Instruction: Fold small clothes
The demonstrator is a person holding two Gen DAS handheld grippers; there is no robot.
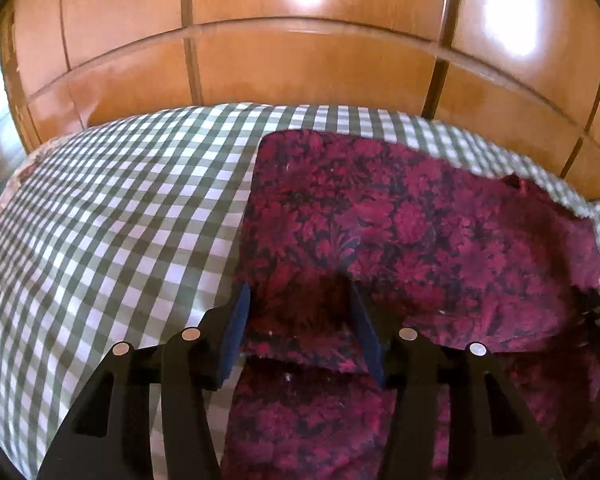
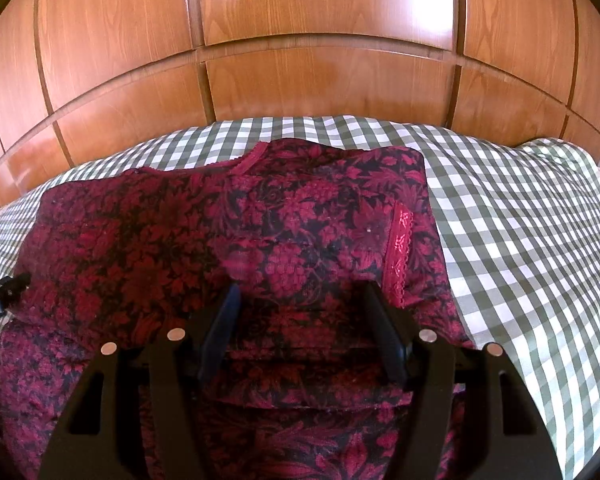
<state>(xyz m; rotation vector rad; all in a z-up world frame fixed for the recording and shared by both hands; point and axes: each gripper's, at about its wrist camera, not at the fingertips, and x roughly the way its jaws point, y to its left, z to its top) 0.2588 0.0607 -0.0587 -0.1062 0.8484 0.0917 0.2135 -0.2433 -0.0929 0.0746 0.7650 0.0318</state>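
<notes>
A dark red floral garment [image 1: 400, 224] lies on a green and white checked bedspread [image 1: 100, 220]. It also fills the middle of the right wrist view [image 2: 228, 232], with a lace-trimmed neckline at the far edge and a lace-edged sleeve [image 2: 398, 248] folded in on the right. My left gripper [image 1: 298, 300] is open over the garment's near left edge, jaws apart with a folded layer of cloth between and below them. My right gripper [image 2: 300, 294] is open over the garment's near middle, above a folded edge. The left gripper's tip [image 2: 4, 292] shows at the far left.
Glossy wooden wardrobe doors [image 2: 320, 40] stand right behind the bed. The checked bedspread [image 2: 520, 220] stretches bare to the right of the garment in the right wrist view and to the left of it in the left wrist view.
</notes>
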